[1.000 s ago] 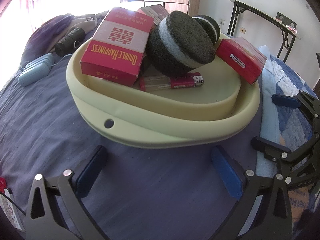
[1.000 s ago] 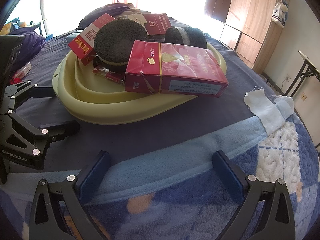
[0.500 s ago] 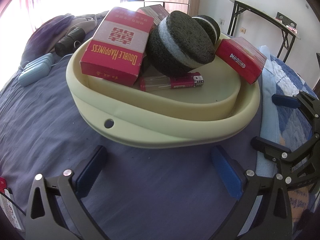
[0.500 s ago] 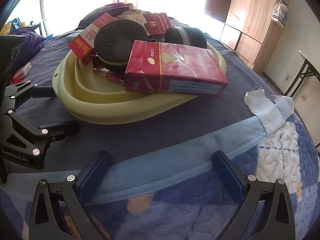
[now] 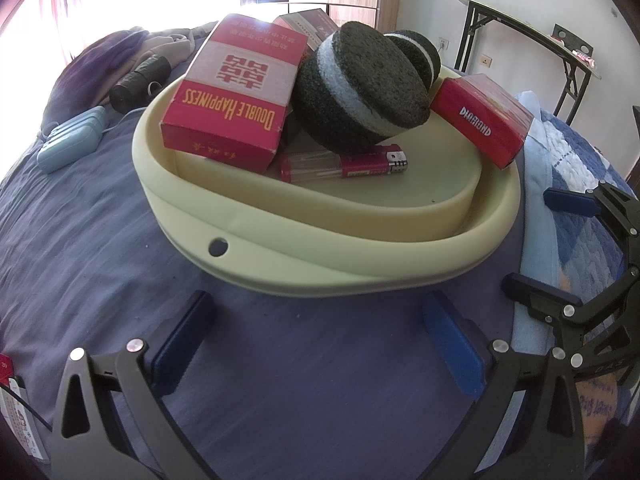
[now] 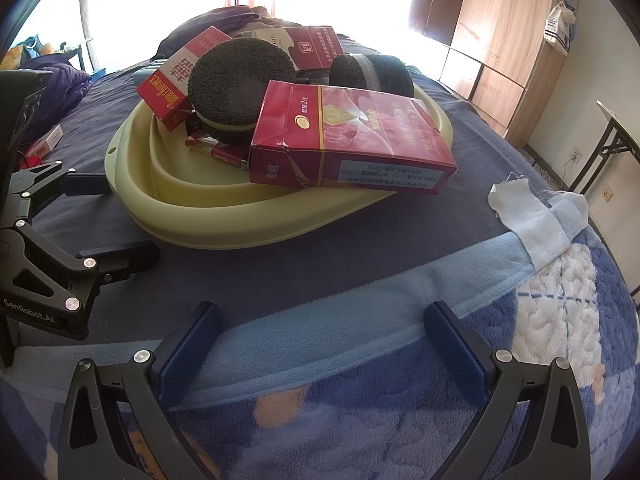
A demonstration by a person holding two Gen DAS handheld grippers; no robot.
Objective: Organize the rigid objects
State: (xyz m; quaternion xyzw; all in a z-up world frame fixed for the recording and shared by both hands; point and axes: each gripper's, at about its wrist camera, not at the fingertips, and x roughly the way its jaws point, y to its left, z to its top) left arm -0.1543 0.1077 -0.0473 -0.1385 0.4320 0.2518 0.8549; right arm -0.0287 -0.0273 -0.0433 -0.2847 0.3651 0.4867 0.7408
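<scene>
Both grippers, left and right, rest on the bed with fingers wide and empty before the basin piled with boxes, so no pick looks begun; next likely calls for reaching the overhanging box.

Your left gripper sits low, its two blue-padded fingers spread wide with nothing between them. Your right gripper is level beside it, jaws equally wide and empty. Each shows in the other's view: the right gripper at the right edge of the left camera, the left gripper at the left edge of the right camera, both close together.
</scene>
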